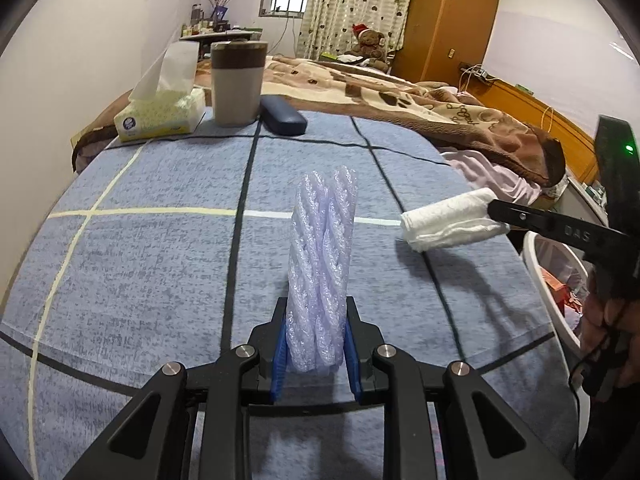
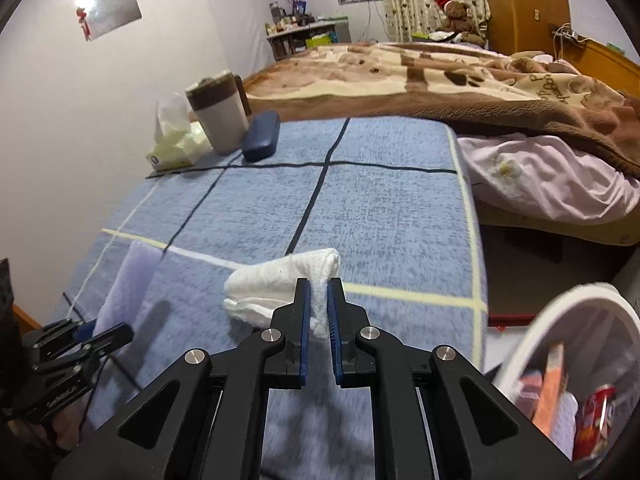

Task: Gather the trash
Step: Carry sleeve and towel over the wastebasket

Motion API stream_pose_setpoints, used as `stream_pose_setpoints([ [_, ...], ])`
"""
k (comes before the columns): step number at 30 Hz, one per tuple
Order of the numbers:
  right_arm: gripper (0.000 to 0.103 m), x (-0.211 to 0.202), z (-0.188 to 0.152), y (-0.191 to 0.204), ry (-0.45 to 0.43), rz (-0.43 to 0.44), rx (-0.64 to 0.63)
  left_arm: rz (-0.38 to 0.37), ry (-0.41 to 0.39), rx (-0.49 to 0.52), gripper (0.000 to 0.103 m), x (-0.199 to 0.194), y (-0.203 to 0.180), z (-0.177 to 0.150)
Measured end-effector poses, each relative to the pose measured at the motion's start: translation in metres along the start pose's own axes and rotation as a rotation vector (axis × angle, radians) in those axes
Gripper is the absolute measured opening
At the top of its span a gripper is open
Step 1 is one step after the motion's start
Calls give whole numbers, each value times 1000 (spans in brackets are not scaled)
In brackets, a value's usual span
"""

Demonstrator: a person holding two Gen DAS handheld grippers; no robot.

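Note:
My left gripper [image 1: 318, 312] is shut on a pale lilac foam net sleeve [image 1: 322, 264], which stands upright between the blue pads above the blue checked cloth [image 1: 160, 260]. My right gripper [image 2: 319, 288] is shut on a white crumpled tissue wad [image 2: 280, 284], pinching its right end just over the cloth. In the left wrist view the tissue wad [image 1: 448, 224] hangs from the right gripper's black fingers [image 1: 516, 216] at the right. In the right wrist view the foam sleeve [image 2: 128, 284] and left gripper [image 2: 86, 334] show at the lower left.
A white bin [image 2: 560, 320] holding packets and a red can stands at the lower right, beside the cloth's edge. At the far end stand a tissue box [image 1: 160, 116], a grey-brown tumbler [image 1: 237, 84] and a dark blue case [image 1: 282, 120]. A bed with a brown blanket [image 2: 440, 76] lies beyond.

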State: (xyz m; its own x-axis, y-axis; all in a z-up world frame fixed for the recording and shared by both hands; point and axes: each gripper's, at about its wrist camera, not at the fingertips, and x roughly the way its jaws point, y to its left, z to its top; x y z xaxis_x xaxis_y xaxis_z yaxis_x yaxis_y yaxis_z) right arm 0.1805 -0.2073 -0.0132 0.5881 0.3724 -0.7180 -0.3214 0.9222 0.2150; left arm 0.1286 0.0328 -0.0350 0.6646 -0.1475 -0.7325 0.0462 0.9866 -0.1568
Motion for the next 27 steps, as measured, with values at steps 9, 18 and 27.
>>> stream_pose_setpoints([
  [9, 9, -53, -23, -17, -77, -24, 62, -46, -22, 59, 25, -20, -42, 0],
  [18, 9, -89, -41, -47, -148, -68, 150, -119, -22, 170, 25, -25, -104, 3],
  [27, 9, -111, -58, -87, -189, -144, 253, -204, -10, 265, 24, -21, -172, -1],
])
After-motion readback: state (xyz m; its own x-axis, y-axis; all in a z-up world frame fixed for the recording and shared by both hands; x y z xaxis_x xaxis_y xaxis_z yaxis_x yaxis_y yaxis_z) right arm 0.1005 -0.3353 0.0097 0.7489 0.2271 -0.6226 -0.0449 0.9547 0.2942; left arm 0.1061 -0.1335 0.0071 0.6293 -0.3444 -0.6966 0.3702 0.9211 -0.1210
